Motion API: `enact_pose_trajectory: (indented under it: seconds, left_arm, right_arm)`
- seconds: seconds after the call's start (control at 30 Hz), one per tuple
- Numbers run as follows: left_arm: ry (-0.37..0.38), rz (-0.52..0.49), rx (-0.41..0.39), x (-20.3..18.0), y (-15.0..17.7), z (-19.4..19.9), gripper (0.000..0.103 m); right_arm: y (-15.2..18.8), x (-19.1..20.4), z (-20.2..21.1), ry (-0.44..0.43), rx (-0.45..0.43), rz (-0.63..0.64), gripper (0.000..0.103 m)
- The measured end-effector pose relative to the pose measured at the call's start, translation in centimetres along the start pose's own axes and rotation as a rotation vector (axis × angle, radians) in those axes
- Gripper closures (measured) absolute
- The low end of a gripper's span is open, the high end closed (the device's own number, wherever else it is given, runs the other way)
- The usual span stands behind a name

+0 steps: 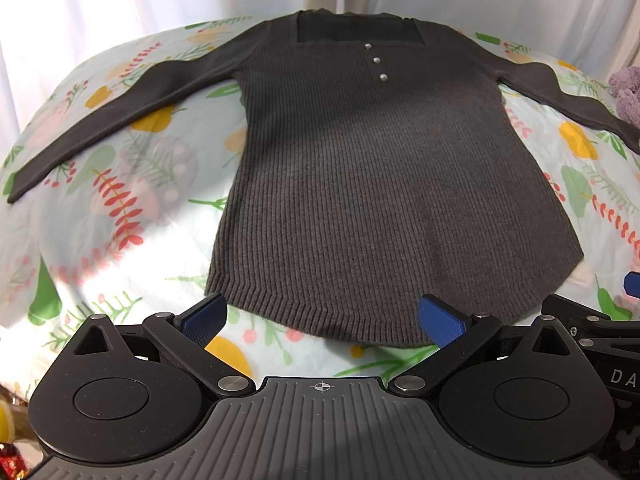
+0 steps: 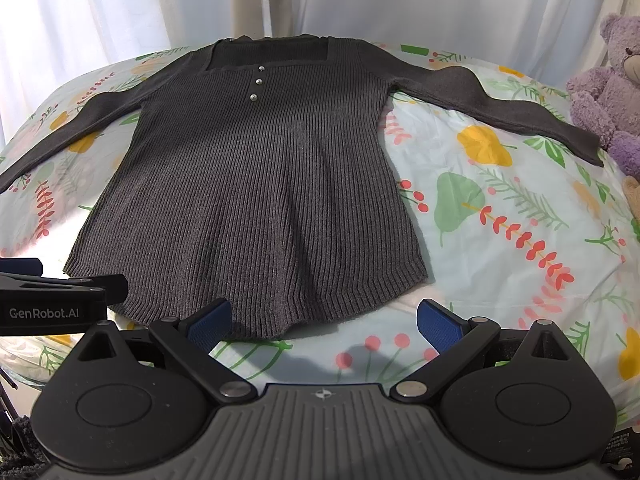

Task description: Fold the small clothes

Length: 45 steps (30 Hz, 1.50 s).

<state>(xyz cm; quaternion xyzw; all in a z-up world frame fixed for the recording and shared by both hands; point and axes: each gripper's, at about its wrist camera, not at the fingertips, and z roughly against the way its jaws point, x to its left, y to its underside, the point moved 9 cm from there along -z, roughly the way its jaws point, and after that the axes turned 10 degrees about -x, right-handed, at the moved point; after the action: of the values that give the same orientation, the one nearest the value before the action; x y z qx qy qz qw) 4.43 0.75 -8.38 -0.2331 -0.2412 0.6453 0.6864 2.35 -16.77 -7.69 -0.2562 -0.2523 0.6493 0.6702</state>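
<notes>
Lying flat at frame centre on the floral sheet [image 1: 120, 184], the grey ribbed sweater [image 1: 372, 184] has both sleeves out; the left gripper [image 1: 322, 318] and right gripper [image 2: 324, 320] hang spread at its hem, so pinch each lower corner squarely before lifting

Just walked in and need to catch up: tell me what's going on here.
A person holds two handheld grippers over a dark grey ribbed sweater that is spread flat, front up, on a floral sheet, both sleeves stretched out to the sides. The left gripper and right gripper sit at the near hem with jaws open, gripping nothing. No fold is made yet. A purple teddy bear sits by the end of the sweater's right-hand sleeve.
</notes>
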Motion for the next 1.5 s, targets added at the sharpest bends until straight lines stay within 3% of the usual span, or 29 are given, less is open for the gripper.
enact_pose_trajectory:
  seconds: [1.23, 1.37, 1.5]
  left_arm:
    - [0.001, 0.005, 0.039, 0.9, 0.6, -1.0, 0.0]
    - [0.001, 0.004, 0.053, 1.1, 0.8, -1.6, 0.0]
    - [0.004, 0.013, 0.064, 1.3, 0.8, -2.5, 0.0]
  right_arm:
    - [0.2, 0.5, -0.2, -0.028, 0.003, -0.029, 0.004]
    - [0.1, 0.7, -0.4, -0.082, 0.01, -0.057, 0.004]
    - [-0.3, 0.1, -0.5, -0.225, -0.018, -0.166, 0.004]
